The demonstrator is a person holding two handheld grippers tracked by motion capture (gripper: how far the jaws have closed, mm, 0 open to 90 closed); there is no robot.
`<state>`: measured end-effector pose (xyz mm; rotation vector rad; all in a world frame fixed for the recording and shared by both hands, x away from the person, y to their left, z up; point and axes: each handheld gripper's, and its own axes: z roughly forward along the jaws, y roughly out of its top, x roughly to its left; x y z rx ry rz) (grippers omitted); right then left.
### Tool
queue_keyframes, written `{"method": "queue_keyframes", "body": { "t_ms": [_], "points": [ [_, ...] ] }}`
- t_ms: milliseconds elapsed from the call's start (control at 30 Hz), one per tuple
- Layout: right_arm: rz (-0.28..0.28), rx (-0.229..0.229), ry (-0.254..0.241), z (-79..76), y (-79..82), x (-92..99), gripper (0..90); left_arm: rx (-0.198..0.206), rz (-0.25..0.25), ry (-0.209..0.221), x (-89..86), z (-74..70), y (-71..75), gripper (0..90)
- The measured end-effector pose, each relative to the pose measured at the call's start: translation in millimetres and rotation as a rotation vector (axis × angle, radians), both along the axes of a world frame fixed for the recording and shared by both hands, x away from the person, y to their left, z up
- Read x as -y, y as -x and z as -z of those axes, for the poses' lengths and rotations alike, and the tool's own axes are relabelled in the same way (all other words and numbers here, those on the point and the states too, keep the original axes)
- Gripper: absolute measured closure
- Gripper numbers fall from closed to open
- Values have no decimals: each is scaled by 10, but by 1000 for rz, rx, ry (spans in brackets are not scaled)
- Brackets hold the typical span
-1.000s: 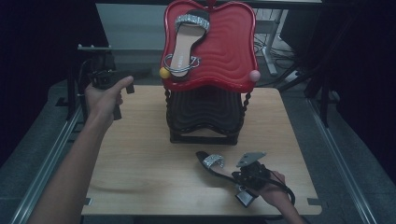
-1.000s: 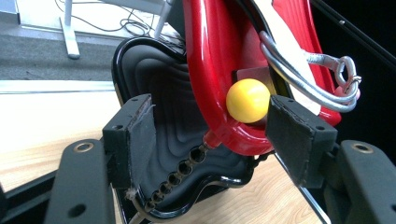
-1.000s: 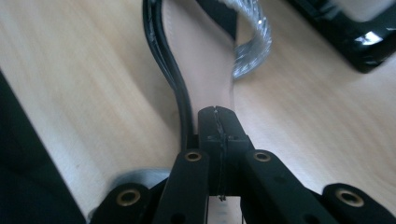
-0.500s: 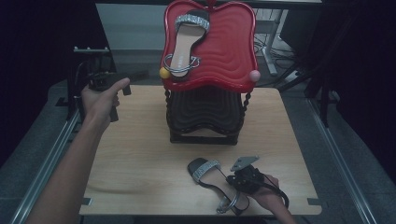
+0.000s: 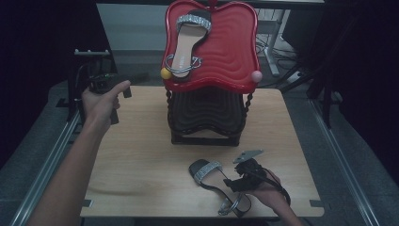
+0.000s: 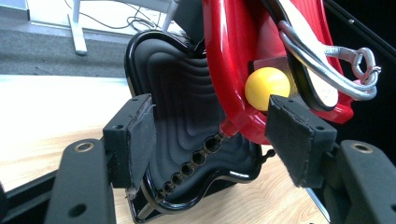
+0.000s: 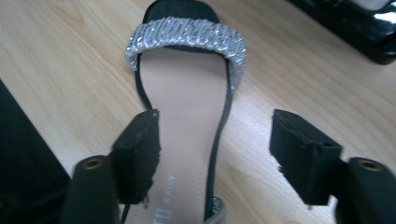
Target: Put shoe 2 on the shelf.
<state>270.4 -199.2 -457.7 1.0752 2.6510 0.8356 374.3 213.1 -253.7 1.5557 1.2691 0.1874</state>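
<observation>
A black sandal (image 5: 209, 172) with a glittery silver strap lies flat on the wooden table (image 5: 141, 155) near its front edge. My right gripper (image 5: 231, 181) hovers over its heel end. Its jaws have just been opening. In the right gripper view the sandal (image 7: 187, 116) runs under the left jaw, and the pads of my right gripper (image 7: 215, 135) stand apart from it. A matching sandal (image 5: 186, 42) rests on the red upper tray (image 5: 226, 52). My left gripper (image 5: 121, 104) is open at the table's back left, with nothing between its jaws (image 6: 210, 126).
The red tray sits above a black ribbed lower tray (image 5: 207, 113) on a twisted-post stand at the table's middle back. A yellow ball (image 5: 165, 73) and a pink ball (image 5: 256, 76) cap its front corners. Metal rails run along both table sides.
The sandal has gone from raised in the right gripper to lying flat on the table. The right jaws have spread off it. The left hand has kept still.
</observation>
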Motion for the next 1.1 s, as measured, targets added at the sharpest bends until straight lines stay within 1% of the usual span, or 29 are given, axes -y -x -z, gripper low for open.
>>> {"method": "queue_keyframes", "body": {
  "t_ms": [67,133,200,333,500,533,600,700,733,800,867,900,933,1100],
  "points": [
    [-14,-23,31,19,-14,-62,288,0,1,3,-2,-11,-11,335],
    [-18,-47,64,51,-21,-117,272,2,-1,7,3,-13,-21,335],
    [-34,-67,111,117,-27,-194,252,1,2,5,10,-2,-31,335],
    [-44,-83,161,189,1,-294,232,-5,8,0,21,27,-34,334],
    [-39,-99,237,337,26,-391,215,-4,7,0,12,30,-22,334],
    [-45,-95,246,359,25,-398,215,-4,4,1,9,30,-21,334],
    [-39,-92,268,403,26,-420,219,-6,0,1,-5,34,-22,334],
    [-33,-98,300,460,10,-434,226,-8,-5,2,-12,44,-26,335],
    [-32,-102,302,475,4,-436,229,-9,-5,-1,-11,49,-27,335],
    [-30,-119,290,487,-13,-431,249,-10,-7,3,-5,59,-28,335],
    [-43,-136,277,482,-18,-427,315,-12,-5,-3,-6,68,-30,334],
    [-57,-152,263,479,-19,-425,362,-14,-5,-2,-5,72,-29,334],
    [-63,-155,261,475,-18,-427,365,-14,-8,3,0,78,-28,335],
    [-71,-176,287,459,-55,-420,395,-13,-6,2,7,81,-18,335]
  ]
}}
